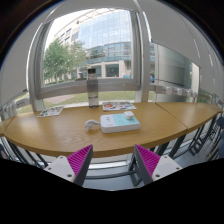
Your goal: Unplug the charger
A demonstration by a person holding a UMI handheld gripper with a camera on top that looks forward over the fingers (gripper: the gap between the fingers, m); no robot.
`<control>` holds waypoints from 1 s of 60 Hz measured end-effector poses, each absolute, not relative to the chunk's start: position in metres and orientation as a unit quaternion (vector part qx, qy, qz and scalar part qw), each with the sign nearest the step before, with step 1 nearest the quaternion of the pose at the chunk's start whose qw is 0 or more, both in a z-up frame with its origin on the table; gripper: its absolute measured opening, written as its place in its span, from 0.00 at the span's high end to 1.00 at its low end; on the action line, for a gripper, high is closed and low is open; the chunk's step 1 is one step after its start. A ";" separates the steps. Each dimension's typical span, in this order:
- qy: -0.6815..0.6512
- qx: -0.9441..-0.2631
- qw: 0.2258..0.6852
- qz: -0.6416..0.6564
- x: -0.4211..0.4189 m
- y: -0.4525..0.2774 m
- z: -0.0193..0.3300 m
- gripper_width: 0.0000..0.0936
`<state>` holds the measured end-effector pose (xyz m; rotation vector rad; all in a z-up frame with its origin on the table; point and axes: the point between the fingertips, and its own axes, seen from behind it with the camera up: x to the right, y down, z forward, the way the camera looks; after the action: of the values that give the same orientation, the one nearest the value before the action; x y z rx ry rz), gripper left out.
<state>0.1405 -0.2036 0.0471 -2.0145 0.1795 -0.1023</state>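
From left to right on the tabletop (60, 135) we see some papers (50, 111) near the window, then a tall bottle (93, 87), a small white thing (92, 124) that could be the charger, though we cannot tell for sure, a flat box (120, 122) just beside it, and magazines (117, 105) behind. Our jaws (113, 160) stand wide open with nothing between them, and they are well apart from all these things. The first risk, we think, is choosing the wrong object, because no cable or socket is visible to us. If we close on the white thing from this angle, one finger may push the box, or we may knock the bottle over. Pulling sideways instead of straight out could also drag it across the tabletop.
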 end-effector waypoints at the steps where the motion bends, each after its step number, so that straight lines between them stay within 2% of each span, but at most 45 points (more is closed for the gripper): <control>1: 0.077 -0.842 0.531 -0.045 0.144 -0.199 0.049 0.11; 11: 0.088 -0.833 0.543 -0.054 0.210 -0.125 0.058 0.14; 21: 0.074 -0.843 0.531 -0.043 0.252 -0.049 0.050 0.19; 23: 0.069 -0.845 0.528 -0.039 0.253 -0.041 0.040 0.21; 30: 0.055 -0.855 0.516 -0.021 0.244 -0.007 0.025 0.37; 35: 0.047 -0.850 0.524 -0.019 0.241 0.004 0.026 0.58; 37: 0.041 -0.849 0.526 -0.024 0.241 0.007 0.025 0.72; 51: 0.054 -0.850 0.524 -0.014 0.243 -0.002 0.032 0.82; 53: 0.055 -0.834 0.549 -0.007 0.243 -0.002 0.060 0.82; 56: 0.036 -0.780 0.624 -0.019 0.258 0.004 0.142 0.82; 60: 0.016 -0.726 0.684 -0.063 0.285 0.005 0.239 0.82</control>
<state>0.2852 0.0052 0.2388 -1.6279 0.0353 -0.1405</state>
